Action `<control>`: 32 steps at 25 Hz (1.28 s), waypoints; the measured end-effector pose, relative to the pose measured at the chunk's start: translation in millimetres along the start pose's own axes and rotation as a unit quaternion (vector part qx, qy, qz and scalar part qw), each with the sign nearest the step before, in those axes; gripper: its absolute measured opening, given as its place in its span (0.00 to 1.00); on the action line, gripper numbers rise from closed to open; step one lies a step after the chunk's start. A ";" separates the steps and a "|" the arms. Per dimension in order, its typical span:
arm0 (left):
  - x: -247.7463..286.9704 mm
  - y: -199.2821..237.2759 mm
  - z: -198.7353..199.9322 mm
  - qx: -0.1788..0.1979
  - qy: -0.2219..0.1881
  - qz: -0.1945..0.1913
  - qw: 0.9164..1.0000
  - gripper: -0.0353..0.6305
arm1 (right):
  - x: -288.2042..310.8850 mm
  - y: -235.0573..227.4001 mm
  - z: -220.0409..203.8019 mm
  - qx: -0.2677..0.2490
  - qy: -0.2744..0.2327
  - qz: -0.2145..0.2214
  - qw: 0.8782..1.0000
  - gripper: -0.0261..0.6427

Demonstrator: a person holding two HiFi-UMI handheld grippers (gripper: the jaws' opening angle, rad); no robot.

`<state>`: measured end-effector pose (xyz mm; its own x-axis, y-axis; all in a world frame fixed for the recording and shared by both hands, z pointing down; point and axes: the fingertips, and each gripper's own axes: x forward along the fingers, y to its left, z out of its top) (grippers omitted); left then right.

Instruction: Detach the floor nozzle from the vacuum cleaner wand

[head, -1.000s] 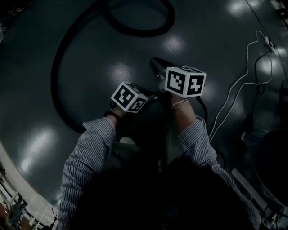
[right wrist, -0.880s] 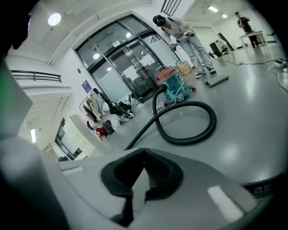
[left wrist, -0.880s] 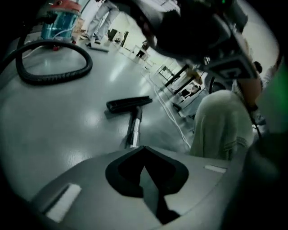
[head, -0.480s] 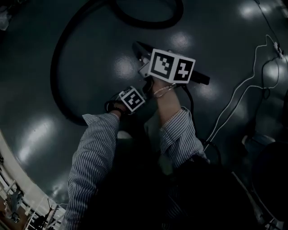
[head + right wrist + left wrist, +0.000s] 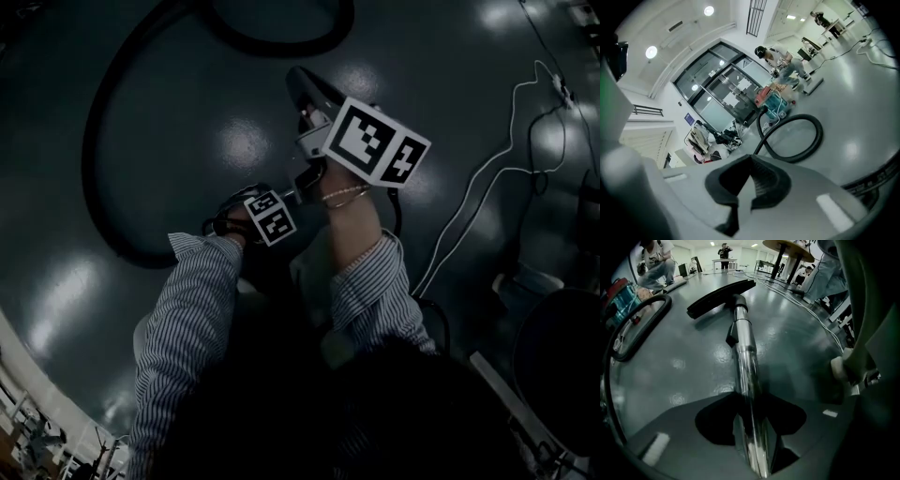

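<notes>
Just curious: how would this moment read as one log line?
left tool: closing round wand | right tool: shut, empty | nozzle: attached

wand (image 5: 744, 362): chrome | floor nozzle (image 5: 717, 297): black | hose (image 5: 818, 135): black | sleeve (image 5: 187, 319): striped

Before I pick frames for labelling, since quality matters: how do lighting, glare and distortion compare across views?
Head view: underexposed, pale lamp glare on the floor. Left gripper view: fisheye-curved edges, bright streaks along the chrome wand. Right gripper view: brightest, strongly warped, hose sharp.
</notes>
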<state>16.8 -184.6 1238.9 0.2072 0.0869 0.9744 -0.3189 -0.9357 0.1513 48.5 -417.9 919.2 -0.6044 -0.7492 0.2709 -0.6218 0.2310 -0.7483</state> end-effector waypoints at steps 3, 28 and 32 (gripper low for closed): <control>-4.2 6.5 2.5 -0.039 -0.020 -0.022 0.999 0.33 | -6.0 5.6 7.7 0.014 -0.019 0.010 1.000 0.04; -231.7 40.4 39.9 -0.215 -0.298 -0.021 0.930 0.33 | -64.7 101.8 -14.3 -0.004 -0.016 0.067 0.998 0.04; -300.9 17.1 59.3 -0.223 -0.312 -0.045 0.922 0.33 | -107.2 125.5 28.6 -0.039 0.009 -0.001 0.999 0.04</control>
<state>3.9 -247.0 938.5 0.6997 -0.1867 0.6896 -0.5942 -0.6881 0.4165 49.5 -326.3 778.9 -0.6113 -0.7388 0.2837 -0.6595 0.2774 -0.6986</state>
